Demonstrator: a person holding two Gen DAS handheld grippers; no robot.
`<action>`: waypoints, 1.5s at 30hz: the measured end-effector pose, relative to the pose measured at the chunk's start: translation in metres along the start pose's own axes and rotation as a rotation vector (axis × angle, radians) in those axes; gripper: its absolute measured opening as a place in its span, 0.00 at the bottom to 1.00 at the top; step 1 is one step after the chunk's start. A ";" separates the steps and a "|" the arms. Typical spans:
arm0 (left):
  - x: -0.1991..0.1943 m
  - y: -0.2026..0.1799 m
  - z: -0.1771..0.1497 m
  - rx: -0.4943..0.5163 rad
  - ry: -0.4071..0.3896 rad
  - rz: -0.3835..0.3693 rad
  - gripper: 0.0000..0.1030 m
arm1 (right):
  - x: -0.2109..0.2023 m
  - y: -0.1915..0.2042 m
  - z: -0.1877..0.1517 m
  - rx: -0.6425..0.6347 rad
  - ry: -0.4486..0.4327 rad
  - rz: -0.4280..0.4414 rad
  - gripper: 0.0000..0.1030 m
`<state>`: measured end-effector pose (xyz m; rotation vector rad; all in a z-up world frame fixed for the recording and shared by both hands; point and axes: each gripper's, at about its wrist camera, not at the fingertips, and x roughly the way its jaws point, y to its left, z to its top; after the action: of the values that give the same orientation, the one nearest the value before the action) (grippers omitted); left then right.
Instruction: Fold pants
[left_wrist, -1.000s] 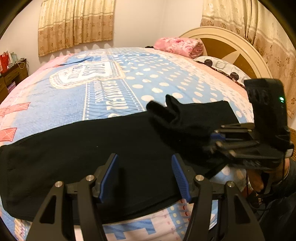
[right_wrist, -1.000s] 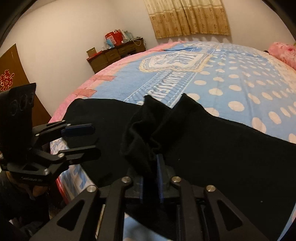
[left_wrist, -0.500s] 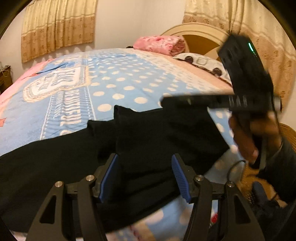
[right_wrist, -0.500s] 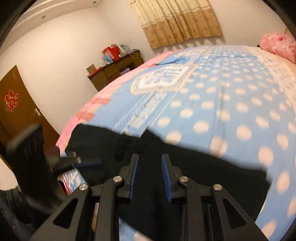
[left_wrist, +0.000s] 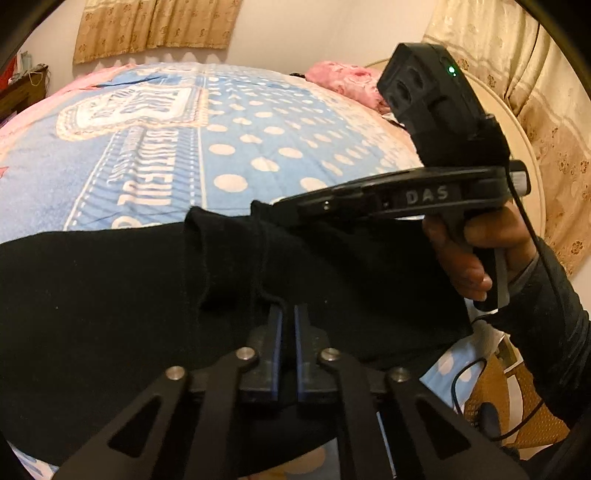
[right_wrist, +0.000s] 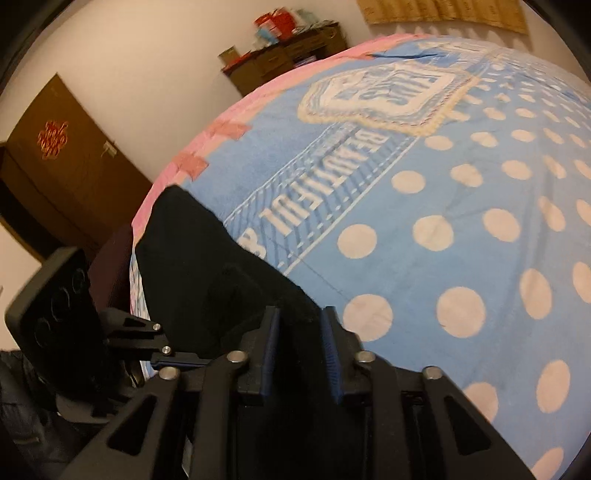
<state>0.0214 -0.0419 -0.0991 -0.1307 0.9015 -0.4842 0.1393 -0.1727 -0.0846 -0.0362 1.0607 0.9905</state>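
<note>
Two hand-held grippers work one pair of soft black knit pants, which lies in a long band across the near edge of the bed with its pale blue, cream-dotted blanket.

Left wrist view: the left hand-held gripper sits at six o'clock with its blue-lined pads drawn almost together, and a bunched ridge of the black cloth runs right down into the slit between them. It is clenched on the pants, likely pinning that raised fold so the fabric cannot slide while the other end is carried over. At three o'clock the person's bare right hand grips the handle of the right hand-held gripper, whose fingers reach in toward the centre and end at a lifted peak of cloth (whether they pinch it cannot be told from here). A pink flowered pillow rests at one o'clock by the headboard.

Right wrist view: the right hand-held gripper shows a clear gap between its pads, with black fabric lying in and below that gap; I cannot tell whether it grips or has let go. The pants stretch away toward ten o'clock. A dark wooden door stands at nine o'clock, a brown dresser near twelve.
</note>
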 end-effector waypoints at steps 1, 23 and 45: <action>-0.003 -0.001 -0.001 0.001 -0.005 0.002 0.04 | 0.000 0.002 0.001 -0.009 0.002 -0.002 0.08; -0.035 0.022 -0.032 -0.125 0.010 0.027 0.06 | -0.014 0.035 0.001 -0.075 -0.083 -0.139 0.28; 0.004 -0.048 -0.004 0.148 -0.007 0.099 0.33 | -0.149 -0.060 -0.154 0.423 -0.506 -0.169 0.52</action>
<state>0.0036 -0.0859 -0.0901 0.0470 0.8581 -0.4560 0.0538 -0.3780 -0.0805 0.4434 0.7624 0.5617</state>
